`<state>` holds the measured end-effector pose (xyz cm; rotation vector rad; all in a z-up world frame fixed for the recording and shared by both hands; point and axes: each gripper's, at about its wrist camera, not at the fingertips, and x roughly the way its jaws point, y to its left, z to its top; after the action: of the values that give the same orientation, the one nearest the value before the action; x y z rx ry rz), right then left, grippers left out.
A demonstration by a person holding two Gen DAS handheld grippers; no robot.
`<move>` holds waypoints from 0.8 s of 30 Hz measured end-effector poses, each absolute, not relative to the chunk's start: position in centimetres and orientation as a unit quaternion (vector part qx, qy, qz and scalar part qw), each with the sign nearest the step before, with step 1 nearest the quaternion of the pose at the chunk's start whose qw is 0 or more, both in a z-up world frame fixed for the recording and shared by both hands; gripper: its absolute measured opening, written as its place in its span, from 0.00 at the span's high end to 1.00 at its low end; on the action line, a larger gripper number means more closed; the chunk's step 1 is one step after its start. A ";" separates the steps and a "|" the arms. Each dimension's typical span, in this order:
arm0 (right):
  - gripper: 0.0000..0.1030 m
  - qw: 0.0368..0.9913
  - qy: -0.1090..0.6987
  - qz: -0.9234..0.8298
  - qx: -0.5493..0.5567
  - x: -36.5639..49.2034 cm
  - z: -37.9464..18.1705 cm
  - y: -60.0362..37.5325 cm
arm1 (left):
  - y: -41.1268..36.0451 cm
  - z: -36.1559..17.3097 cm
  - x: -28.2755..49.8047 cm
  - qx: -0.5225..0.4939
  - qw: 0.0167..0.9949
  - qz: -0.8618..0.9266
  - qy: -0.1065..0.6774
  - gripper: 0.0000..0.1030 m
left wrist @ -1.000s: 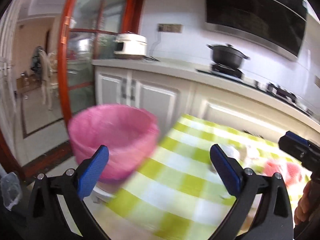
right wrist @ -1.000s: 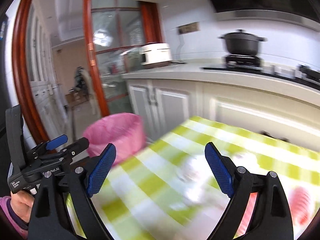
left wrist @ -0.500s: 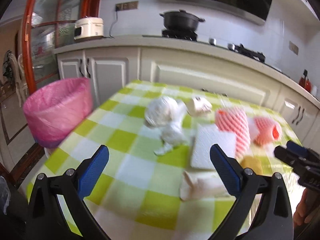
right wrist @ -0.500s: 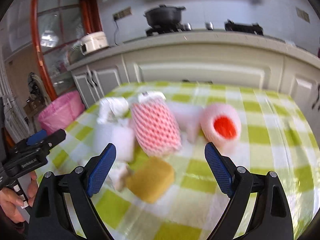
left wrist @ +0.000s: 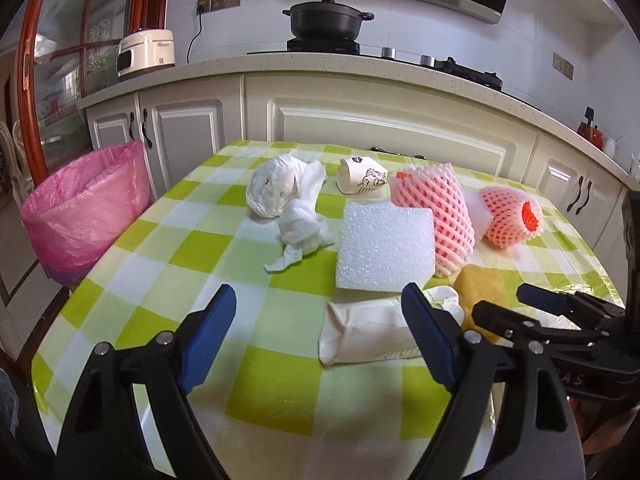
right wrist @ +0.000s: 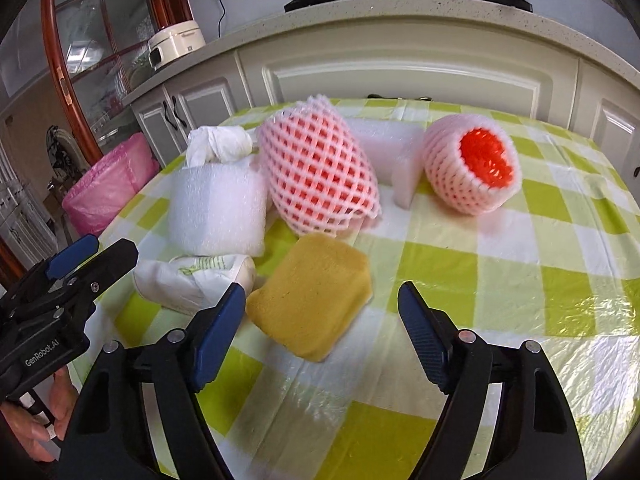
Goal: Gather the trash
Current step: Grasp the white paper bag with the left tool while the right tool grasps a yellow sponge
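My left gripper (left wrist: pixel 316 336) hangs low over the checked table (left wrist: pixel 200 248), jaws closing. A white folded bag (left wrist: pixel 368 336) lies between them by the right finger, and the pads do not press it. My right gripper (right wrist: pixel 320 332) is closing around a yellow sponge (right wrist: pixel 312 292) without touching it. Further back lie a white foam sheet (left wrist: pixel 384 248), two pink foam nets (left wrist: pixel 432 208) (left wrist: pixel 508 216), crumpled white tissue (left wrist: pixel 288 200) and a tipped paper cup (left wrist: pixel 360 176). A bin lined with a pink bag (left wrist: pixel 84 216) stands off the table's left edge.
A white foam block (right wrist: pixel 400 160) sits between the two nets. Behind the table run cream cabinets (left wrist: pixel 384 132) and a counter with a black pot (left wrist: pixel 324 20) and a rice cooker (left wrist: pixel 146 54). A wood-framed glass door (left wrist: pixel 60 60) is at the left.
Both views have swung from the pink bin to the table and dropped closer to the trash. Both pairs of jaws stand narrower than before.
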<state>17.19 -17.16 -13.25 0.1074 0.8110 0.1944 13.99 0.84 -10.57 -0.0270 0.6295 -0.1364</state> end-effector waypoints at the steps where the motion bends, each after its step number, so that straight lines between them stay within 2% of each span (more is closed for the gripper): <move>1: 0.30 0.912 0.397 0.093 0.050 17.4 -13.3 -17.0 | 1.0 -10.7 14.0 -0.018 0.948 -0.069 0.311 0.25; 3: 0.32 0.911 0.401 0.089 0.049 17.7 -13.6 -16.9 | 1.1 -10.8 14.2 -0.026 0.946 -0.075 0.314 0.29; 8: 0.37 0.907 0.407 0.092 0.054 18.2 -13.9 -16.8 | 1.2 -11.3 14.5 -0.032 0.942 -0.080 0.323 0.30; 9: 0.42 0.906 0.408 0.095 0.054 18.3 -13.9 -16.8 | 1.1 -11.5 14.6 -0.032 0.941 -0.082 0.326 0.32; 12: 0.63 0.901 0.412 0.114 0.070 18.2 -14.0 -17.3 | 1.0 -11.7 14.6 -0.034 0.939 -0.086 0.332 0.32; 13: 0.65 0.902 0.410 0.115 0.072 18.0 -14.0 -17.5 | 0.9 -11.7 14.6 -0.034 0.939 -0.088 0.332 0.32; 16: 0.69 0.905 0.402 0.112 0.081 17.5 -13.7 -18.5 | 0.5 -11.7 14.7 -0.035 0.938 -0.093 0.333 0.32; 24: 0.70 0.914 0.380 0.102 0.101 16.5 -12.4 -20.7 | -1.6 -11.9 15.1 -0.029 0.935 -0.107 0.336 0.32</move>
<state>16.47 -20.67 -12.44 0.2086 0.7830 0.2102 15.09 -1.61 -11.88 -0.0601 0.6868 -0.2192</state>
